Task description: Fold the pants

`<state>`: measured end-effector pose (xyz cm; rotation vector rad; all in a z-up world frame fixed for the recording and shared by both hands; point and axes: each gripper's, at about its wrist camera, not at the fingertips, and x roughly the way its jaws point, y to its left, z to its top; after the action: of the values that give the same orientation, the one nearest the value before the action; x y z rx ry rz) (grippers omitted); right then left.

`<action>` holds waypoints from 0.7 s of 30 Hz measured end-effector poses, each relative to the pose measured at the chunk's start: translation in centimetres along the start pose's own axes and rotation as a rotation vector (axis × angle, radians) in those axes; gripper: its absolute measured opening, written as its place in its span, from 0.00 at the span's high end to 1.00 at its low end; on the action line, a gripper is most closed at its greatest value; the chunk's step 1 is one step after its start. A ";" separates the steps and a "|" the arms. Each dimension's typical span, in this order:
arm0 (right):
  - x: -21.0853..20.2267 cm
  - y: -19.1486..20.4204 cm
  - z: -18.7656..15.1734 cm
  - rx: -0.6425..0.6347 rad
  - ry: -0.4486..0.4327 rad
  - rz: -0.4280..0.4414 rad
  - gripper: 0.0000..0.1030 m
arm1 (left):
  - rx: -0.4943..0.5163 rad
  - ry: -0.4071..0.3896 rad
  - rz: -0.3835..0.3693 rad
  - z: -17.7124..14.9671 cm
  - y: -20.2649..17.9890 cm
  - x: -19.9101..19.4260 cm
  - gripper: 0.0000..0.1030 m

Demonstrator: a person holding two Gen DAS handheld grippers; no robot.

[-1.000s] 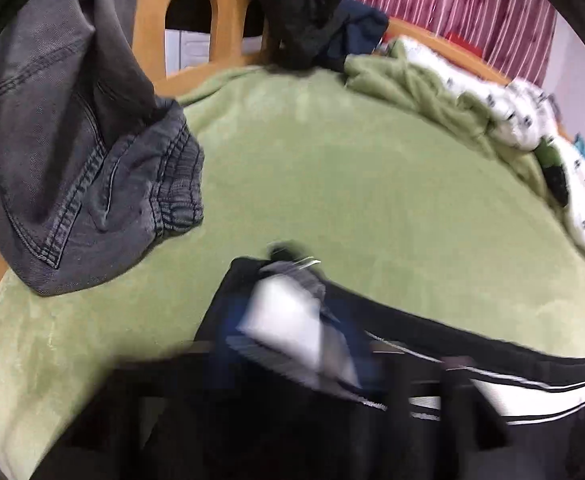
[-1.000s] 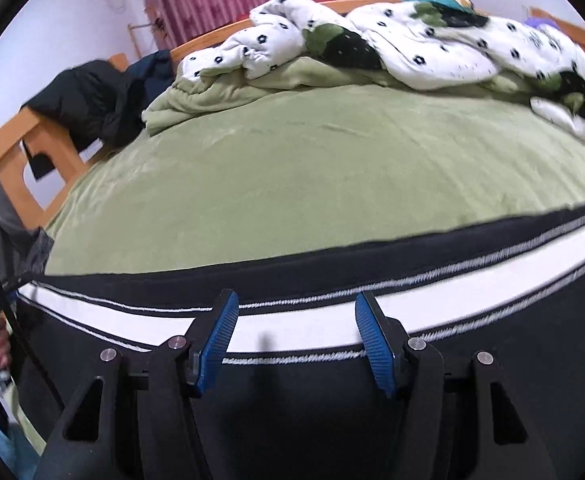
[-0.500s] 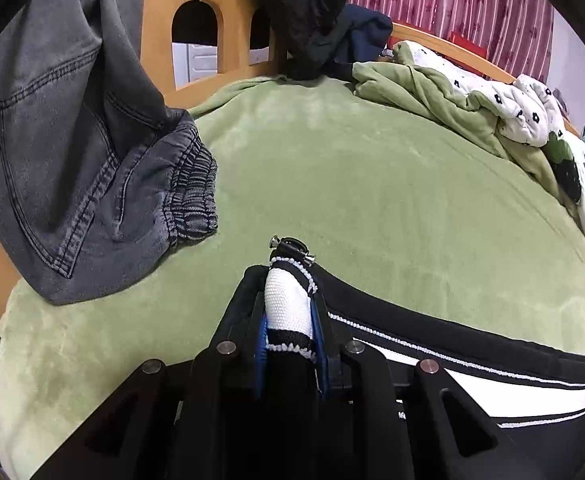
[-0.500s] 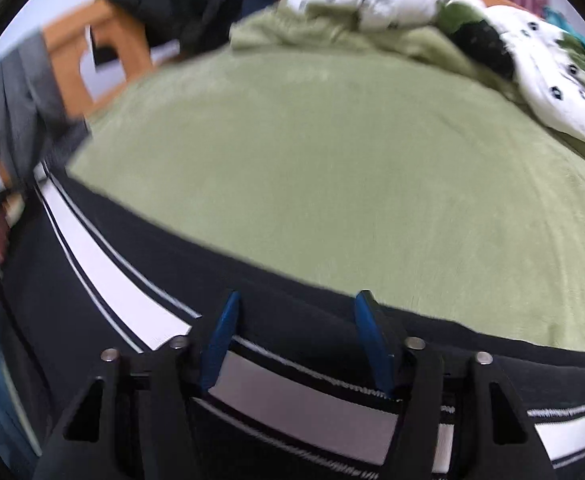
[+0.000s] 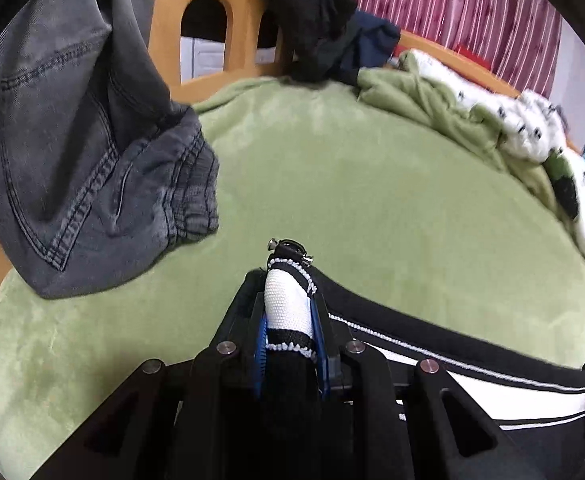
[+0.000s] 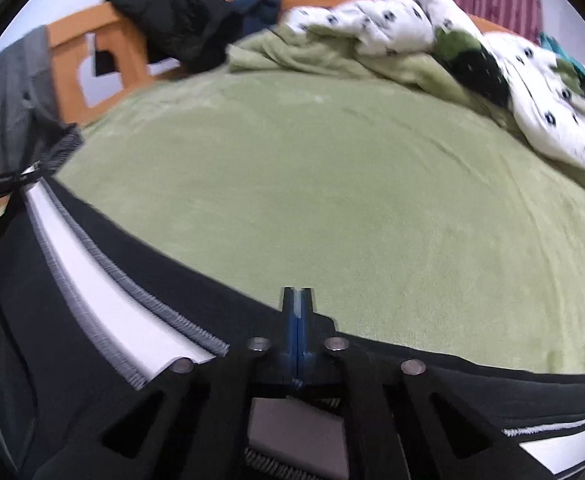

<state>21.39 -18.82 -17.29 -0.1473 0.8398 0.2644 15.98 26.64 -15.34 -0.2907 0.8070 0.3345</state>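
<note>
Black pants (image 5: 452,346) with a white side stripe (image 5: 492,396) lie along the near edge of a green bed. My left gripper (image 5: 290,304) is shut on one end of them, a roll of white and black fabric bunched between its blue pads (image 5: 262,344). In the right wrist view the pants (image 6: 52,340) run from the left edge under my right gripper (image 6: 298,300). Its blue pads (image 6: 292,320) are pressed flat together at the pants' far edge, with black fabric gathered around them. The stripe (image 6: 104,292) curves up towards the pads.
The green blanket (image 6: 332,180) spreads wide beyond the pants. Grey jeans (image 5: 72,140) hang over the wooden bed frame (image 5: 164,20) at the left. Dark clothes (image 5: 320,20) drape the frame at the back. A white spotted quilt (image 6: 412,28) is heaped along the far right side.
My right gripper's jaws have gone from wide apart to pressed together at the pants' edge, and its view has rolled and shifted. The left gripper keeps its grip in place.
</note>
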 end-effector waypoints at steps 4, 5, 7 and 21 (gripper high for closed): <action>-1.0 -0.3 0.0 0.020 -0.017 -0.019 1.00 | 0.005 0.007 0.005 -0.2 -0.1 0.2 0.78; -1.5 -0.7 0.1 0.033 -0.024 -0.026 1.00 | 0.006 0.003 0.009 -0.2 -0.1 0.0 0.77; -3.2 -1.9 0.2 0.064 -0.030 -0.029 0.94 | 0.011 -0.003 0.035 -0.3 -0.2 -0.4 0.65; -5.4 -9.6 -1.8 -0.163 0.101 -0.071 0.25 | 0.055 -0.080 0.020 -2.1 -2.2 -4.2 0.35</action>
<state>19.39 -29.36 -14.20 -0.3442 0.9110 0.2598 12.73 23.10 -13.34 -0.2167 0.7391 0.3404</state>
